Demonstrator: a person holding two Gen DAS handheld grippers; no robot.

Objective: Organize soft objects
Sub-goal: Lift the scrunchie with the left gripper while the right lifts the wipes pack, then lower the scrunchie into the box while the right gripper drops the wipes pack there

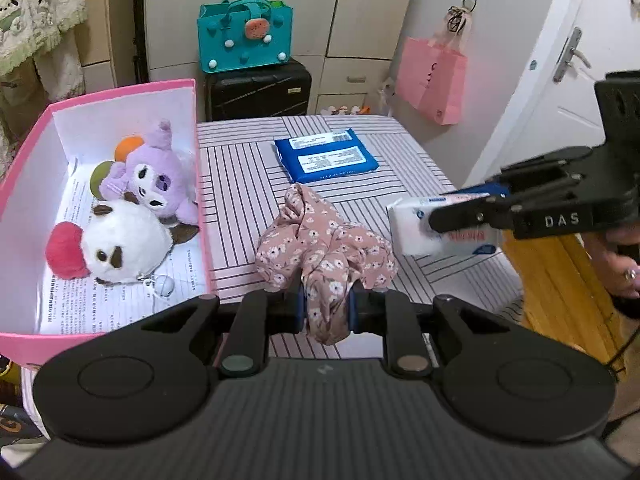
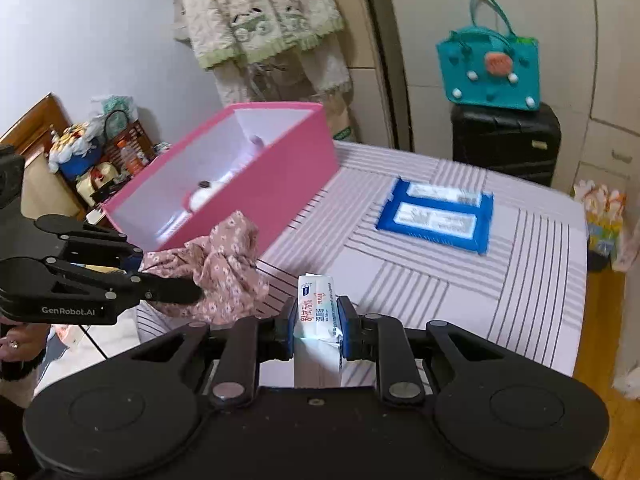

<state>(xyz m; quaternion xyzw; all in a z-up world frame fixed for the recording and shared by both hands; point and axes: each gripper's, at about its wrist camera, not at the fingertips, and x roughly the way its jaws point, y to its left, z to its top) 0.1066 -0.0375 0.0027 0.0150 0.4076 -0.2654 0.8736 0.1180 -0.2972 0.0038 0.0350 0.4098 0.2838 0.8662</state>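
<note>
holding one floral cloth (image 1: 320,256), one tissue pack (image 2: 316,312); two plush toys (image 1: 124,248) boxed.

**Both grippers hold soft things above the striped table**

The right gripper (image 2: 318,330) clamps a white tissue pack (image 2: 316,304) upright between its blue pads. At the left, the left gripper (image 2: 176,286) grips a bunched floral cloth (image 2: 224,268) just beside the open pink box (image 2: 276,184). A blue wipes pack (image 2: 436,216) lies flat on the striped table (image 2: 520,280), well apart from both.
</note>
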